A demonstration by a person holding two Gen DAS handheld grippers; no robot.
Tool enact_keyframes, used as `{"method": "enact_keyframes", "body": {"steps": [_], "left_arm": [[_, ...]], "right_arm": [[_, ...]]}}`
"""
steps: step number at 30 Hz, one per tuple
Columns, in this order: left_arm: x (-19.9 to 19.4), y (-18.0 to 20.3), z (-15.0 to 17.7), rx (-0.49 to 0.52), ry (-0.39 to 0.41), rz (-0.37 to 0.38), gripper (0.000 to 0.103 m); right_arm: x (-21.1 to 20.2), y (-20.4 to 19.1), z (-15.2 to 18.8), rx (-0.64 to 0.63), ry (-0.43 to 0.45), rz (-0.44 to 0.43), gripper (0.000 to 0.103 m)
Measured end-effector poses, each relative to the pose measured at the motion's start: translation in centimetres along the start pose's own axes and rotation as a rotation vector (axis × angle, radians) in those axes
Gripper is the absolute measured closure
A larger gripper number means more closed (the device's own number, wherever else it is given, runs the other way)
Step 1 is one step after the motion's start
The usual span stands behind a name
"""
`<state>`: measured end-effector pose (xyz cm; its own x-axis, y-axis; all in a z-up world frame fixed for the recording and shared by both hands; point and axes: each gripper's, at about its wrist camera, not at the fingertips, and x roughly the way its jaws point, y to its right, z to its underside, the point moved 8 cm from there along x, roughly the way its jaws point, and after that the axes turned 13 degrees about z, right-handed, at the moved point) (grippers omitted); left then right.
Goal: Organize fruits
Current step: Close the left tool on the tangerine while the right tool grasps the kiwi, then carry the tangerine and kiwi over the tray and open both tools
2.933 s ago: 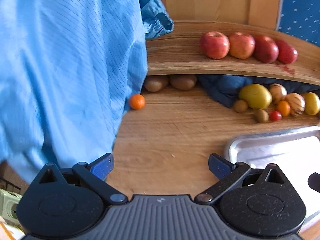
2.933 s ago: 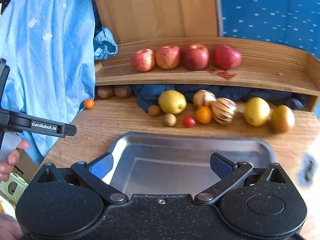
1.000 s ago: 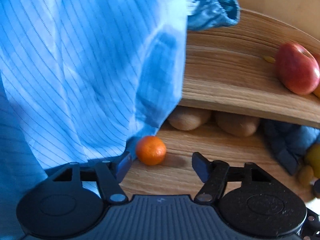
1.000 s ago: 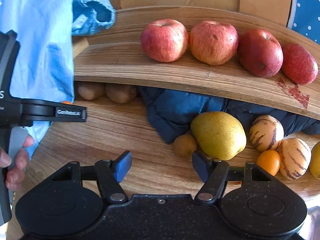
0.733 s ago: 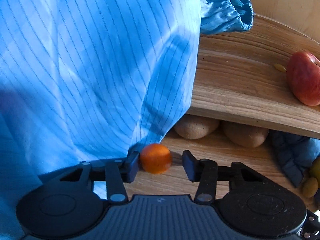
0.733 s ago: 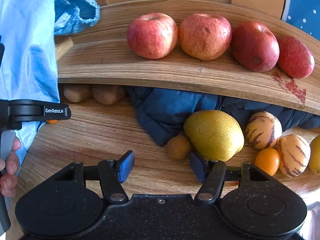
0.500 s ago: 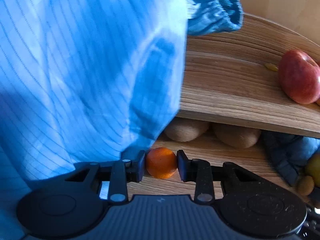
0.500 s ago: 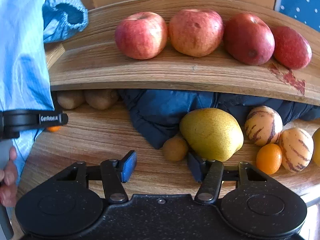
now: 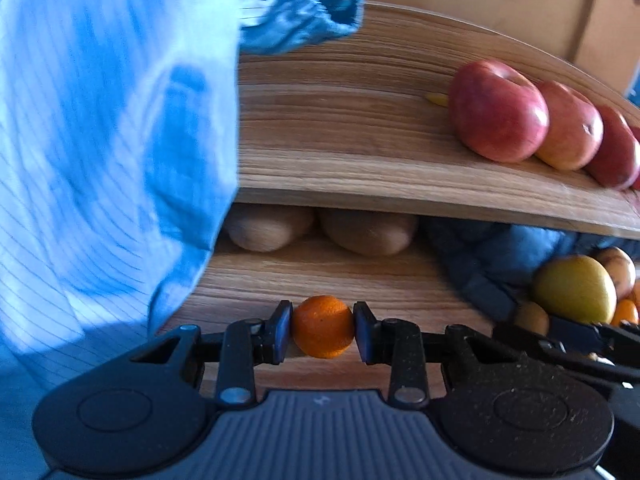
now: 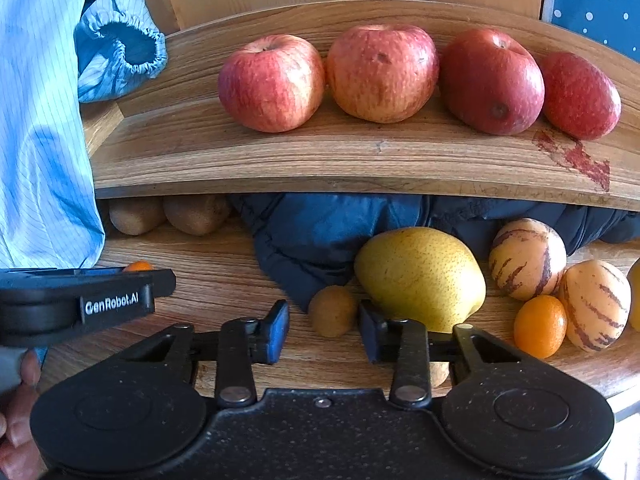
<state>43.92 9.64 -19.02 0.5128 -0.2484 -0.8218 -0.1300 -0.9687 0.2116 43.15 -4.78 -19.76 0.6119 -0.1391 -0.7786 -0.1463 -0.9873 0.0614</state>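
Left tool (image 9: 323, 330) clamped on small orange (image 9: 323, 327) above desk (image 9: 360, 280), right tool (image 10: 323, 330) apart, small kiwi (image 10: 333, 310) between its fingers, pear (image 10: 420, 272) touching right finger.

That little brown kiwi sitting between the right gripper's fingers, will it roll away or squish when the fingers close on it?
The small kiwi looks rounded, so it may roll on the wooden tabletop if one finger of the right gripper arrives first. The big yellow pear beside it would probably stop a roll to the right. It is small, likely light; its firmness cannot be judged, so a gentle squeeze seems wise.
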Motion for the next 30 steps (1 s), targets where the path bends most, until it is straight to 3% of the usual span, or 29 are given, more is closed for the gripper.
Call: {"method": "enact_keyframes", "body": {"steps": [2,11,21,30], "left_arm": [[-0.1,1.3,0.2,0.014,-0.014,0.010,0.068],[-0.6,5.3,1.5,0.069,-0.053,0.043,0.068],[-1.8,9.8,1.4,0.126,-0.036,0.067,0.068],[-3.0,14.6,3.5,0.206,-0.032,0.137,0.068]], "right_arm": [[0.1,0.0,-0.1,0.000,0.001,0.006,0.074],[-1.0,0.9,0.7,0.012,0.001,-0.025,0.074],[-5.1,3.3,2.4,0.059,0.041,-0.043,0.074],[-8.9,8.7,4.7,0.085,0.097,0.012,0.074]]}}
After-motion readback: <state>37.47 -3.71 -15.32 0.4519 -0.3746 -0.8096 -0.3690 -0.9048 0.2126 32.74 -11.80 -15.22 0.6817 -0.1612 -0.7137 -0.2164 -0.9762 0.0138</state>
